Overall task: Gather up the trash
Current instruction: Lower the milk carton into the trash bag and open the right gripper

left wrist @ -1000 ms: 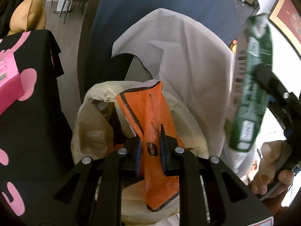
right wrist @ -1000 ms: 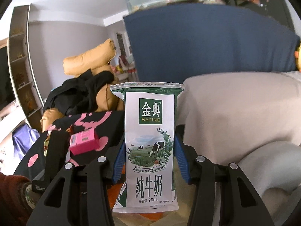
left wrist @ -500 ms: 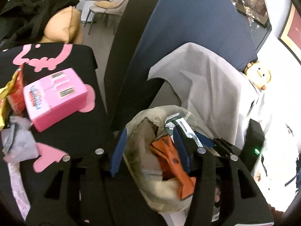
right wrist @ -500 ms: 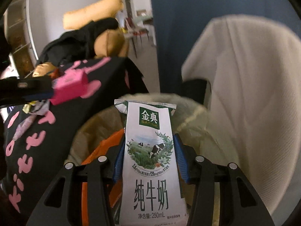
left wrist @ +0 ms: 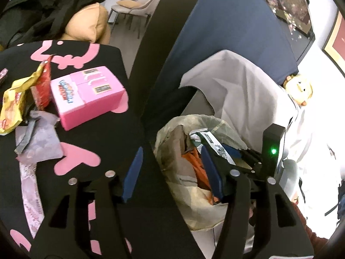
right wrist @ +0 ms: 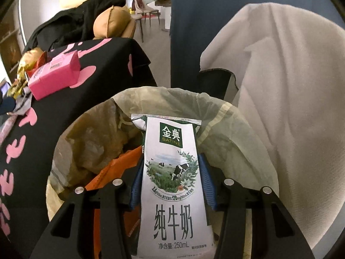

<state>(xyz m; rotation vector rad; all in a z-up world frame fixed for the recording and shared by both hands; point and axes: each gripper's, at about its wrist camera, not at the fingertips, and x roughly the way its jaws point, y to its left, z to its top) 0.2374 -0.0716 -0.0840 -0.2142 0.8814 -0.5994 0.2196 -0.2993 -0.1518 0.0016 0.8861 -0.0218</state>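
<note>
Since a second ago, left gripper (left wrist: 170, 170) dropped the orange wrapper (left wrist: 197, 168) into the bin bag (right wrist: 235, 129) lower centre, its jaws just opening, now spread empty; right gripper (right wrist: 170, 183) lowered, pinching the milk pouch (right wrist: 172, 183) over it. Black cloth (left wrist: 120, 129) at left carries a pink box (left wrist: 86, 95).

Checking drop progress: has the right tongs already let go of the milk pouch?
No, the right tongs grip the milk pouch on both sides, above the trash bag.

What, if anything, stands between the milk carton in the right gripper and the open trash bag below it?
Nothing visible does. The milk carton, held in the right gripper, hangs over the mouth of the trash bag. Only an orange wrapper already lies inside.
</note>
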